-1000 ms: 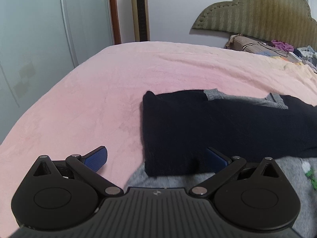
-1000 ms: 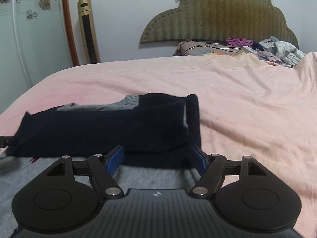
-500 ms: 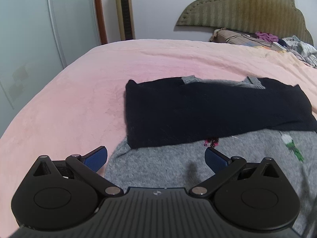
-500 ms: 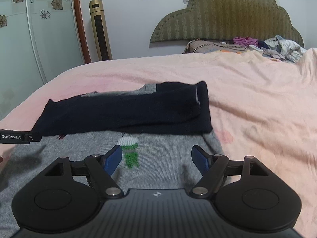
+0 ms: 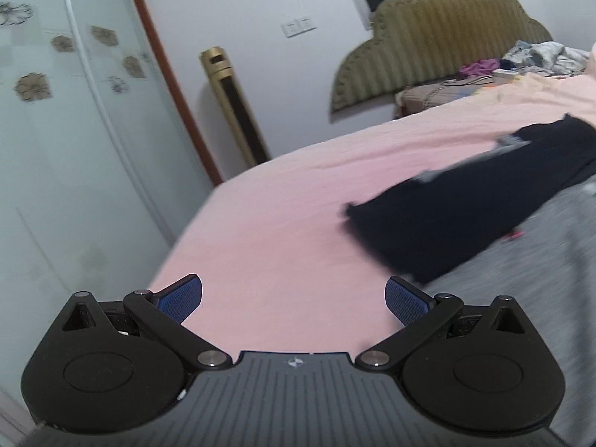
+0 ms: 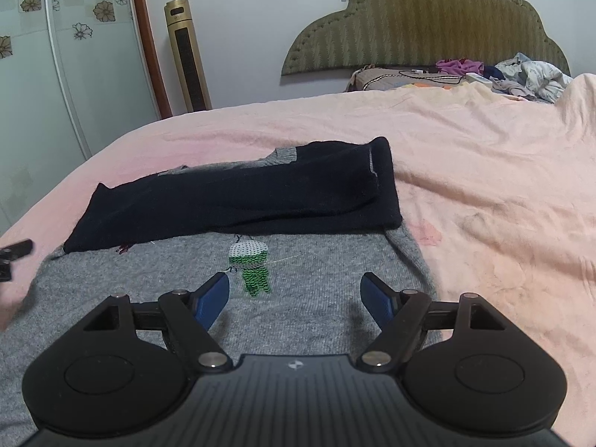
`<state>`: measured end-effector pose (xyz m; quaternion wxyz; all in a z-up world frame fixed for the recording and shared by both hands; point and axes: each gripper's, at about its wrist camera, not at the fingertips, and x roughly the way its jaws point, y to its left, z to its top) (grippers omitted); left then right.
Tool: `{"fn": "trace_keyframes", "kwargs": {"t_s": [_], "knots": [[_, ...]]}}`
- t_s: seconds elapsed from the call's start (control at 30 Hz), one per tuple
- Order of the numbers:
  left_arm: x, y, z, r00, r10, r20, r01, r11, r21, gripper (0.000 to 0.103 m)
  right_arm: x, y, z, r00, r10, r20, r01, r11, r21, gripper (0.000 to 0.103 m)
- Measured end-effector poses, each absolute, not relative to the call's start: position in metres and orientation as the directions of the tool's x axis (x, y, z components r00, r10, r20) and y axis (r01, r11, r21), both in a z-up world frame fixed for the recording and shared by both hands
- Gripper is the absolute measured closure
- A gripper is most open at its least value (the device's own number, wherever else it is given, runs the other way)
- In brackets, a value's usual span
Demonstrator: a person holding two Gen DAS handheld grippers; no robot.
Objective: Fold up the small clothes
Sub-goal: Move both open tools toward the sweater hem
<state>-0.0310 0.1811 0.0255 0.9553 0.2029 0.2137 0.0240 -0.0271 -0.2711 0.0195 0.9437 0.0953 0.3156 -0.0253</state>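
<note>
Left claw (image 5: 293,300) spread over pink blanket (image 5: 283,223); right claw (image 6: 295,300) spread above grey sweater (image 6: 316,283)

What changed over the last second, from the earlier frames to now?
Both claws backed away from the grey knit sweater with dark navy sleeves. The left claw swung leftward over the pink bedspread; the right claw rose. Nothing gripped or released; both stayed open. The sleeves stayed folded.

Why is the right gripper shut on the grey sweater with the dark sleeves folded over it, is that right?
Not quite. The right gripper is open, holding nothing, as the right wrist view shows. The dark sleeves do lie folded across the grey sweater.
</note>
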Motion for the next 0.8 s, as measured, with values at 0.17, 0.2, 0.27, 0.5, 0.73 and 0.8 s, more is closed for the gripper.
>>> {"fn": "trace_keyframes", "kwargs": {"t_s": [0.17,0.2,0.27,0.5,0.73,0.8], "knots": [[-0.025,0.232,0.008,0.909,0.219,-0.355,-0.03,0.884,0.467,0.0,-0.029,-0.265,0.022,0.799,0.016,-0.601,0.098,0.983,0.157,0.025],[-0.022,0.241,0.005,0.9,0.237,-0.365,-0.042,0.881,0.47,0.0,-0.03,-0.265,0.024,0.802,0.017,-0.597,0.095,0.983,0.156,0.025],[-0.021,0.255,0.007,0.871,0.261,-0.416,-0.067,0.902,0.426,0.0,-0.032,-0.265,0.028,0.807,0.017,-0.59,0.092,0.984,0.154,0.025],[-0.067,0.199,0.044,0.864,0.082,-0.496,0.051,0.968,0.248,0.0,-0.044,-0.272,0.025,0.798,0.043,-0.601,0.09,0.978,0.19,0.025],[-0.082,0.149,0.026,0.767,-0.068,-0.639,0.202,0.969,0.14,0.0,-0.076,-0.269,0.023,0.778,0.088,-0.622,0.018,0.987,0.162,0.025],[-0.077,0.156,0.015,0.737,-0.043,-0.674,0.177,0.975,0.131,0.0,-0.088,-0.277,0.024,0.774,0.1,-0.625,0.007,0.986,0.166,0.025]]}}
